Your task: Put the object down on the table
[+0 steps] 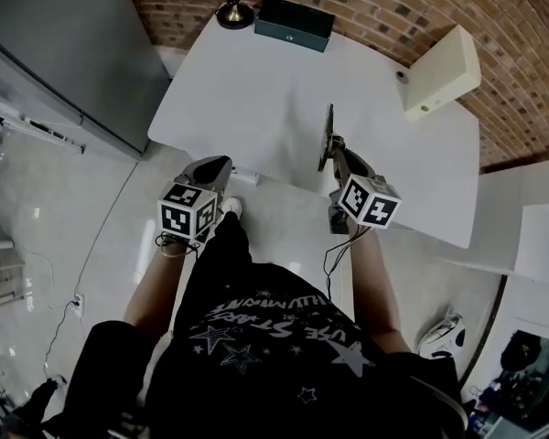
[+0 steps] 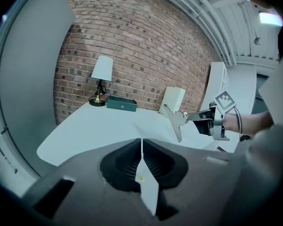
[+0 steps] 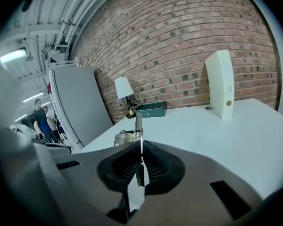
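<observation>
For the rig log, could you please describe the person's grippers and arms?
The left gripper and right gripper have grey bodies with dark ribbed pads, each carrying a cube of black-and-white square markers and trailing a black cable. The person wears a black star-printed T-shirt.

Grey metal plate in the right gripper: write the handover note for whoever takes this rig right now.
Left gripper: shut, nothing between its jaws, by the table's near edge.
Right gripper: shut on the thin grey metal plate, held on edge over the white table, near its front edge.
Done: plate gripped and over the table.
Left: lower it onto the bare top, open the jaws, pull back.
</observation>
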Demonstrator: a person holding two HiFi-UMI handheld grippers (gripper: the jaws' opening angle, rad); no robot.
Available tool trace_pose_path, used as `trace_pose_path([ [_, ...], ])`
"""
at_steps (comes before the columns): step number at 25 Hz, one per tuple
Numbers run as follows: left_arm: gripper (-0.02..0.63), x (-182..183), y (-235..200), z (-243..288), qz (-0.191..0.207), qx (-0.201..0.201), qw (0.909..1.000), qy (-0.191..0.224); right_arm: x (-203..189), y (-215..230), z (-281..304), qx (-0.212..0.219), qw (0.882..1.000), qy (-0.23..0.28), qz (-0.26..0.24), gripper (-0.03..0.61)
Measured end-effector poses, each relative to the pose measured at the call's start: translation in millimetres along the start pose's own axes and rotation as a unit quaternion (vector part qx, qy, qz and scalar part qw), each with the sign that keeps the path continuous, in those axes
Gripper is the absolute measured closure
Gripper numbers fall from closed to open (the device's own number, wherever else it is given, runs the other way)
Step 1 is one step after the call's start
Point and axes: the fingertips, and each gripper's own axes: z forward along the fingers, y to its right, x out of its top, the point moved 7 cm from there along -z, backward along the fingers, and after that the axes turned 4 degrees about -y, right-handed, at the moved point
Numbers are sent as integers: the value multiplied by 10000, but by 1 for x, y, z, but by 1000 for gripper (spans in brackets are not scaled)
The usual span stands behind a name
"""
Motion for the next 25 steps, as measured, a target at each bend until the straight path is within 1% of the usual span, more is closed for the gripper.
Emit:
trace_pose_path([
  [4, 586, 18, -37, 19, -9, -67, 10000, -62, 24, -13, 48, -42, 9995, -166, -267, 565],
  [7, 586, 31, -64, 27, -32, -55, 10000, -62, 39, -27, 81, -38, 9979, -283, -576, 565],
  [11, 586, 45, -96, 32, -73, -12, 10000, -27, 59, -47, 120, -25, 9935, -430, -1055, 565],
  [14, 586, 52, -120, 36, -160, 41, 9999, 18, 74, -66, 146, 100, 9896, -467, -1357, 565],
  [17, 586, 59, -142, 40, -239, 73, 9997, 53, 87, -86, 174, 192, 9819, -548, -1805, 565],
  [21, 586, 67, -170, 45, -334, 110, 9993, 101, 97, -105, 210, 259, 9721, -701, -2222, 565],
  [23, 586, 70, -183, 48, -387, 147, 9991, 114, 98, -115, 227, 234, 9605, -794, -2658, 565],
  [25, 586, 71, -196, 51, -440, 200, 9988, 121, 97, -124, 243, 216, 9440, -896, -3167, 565],
])
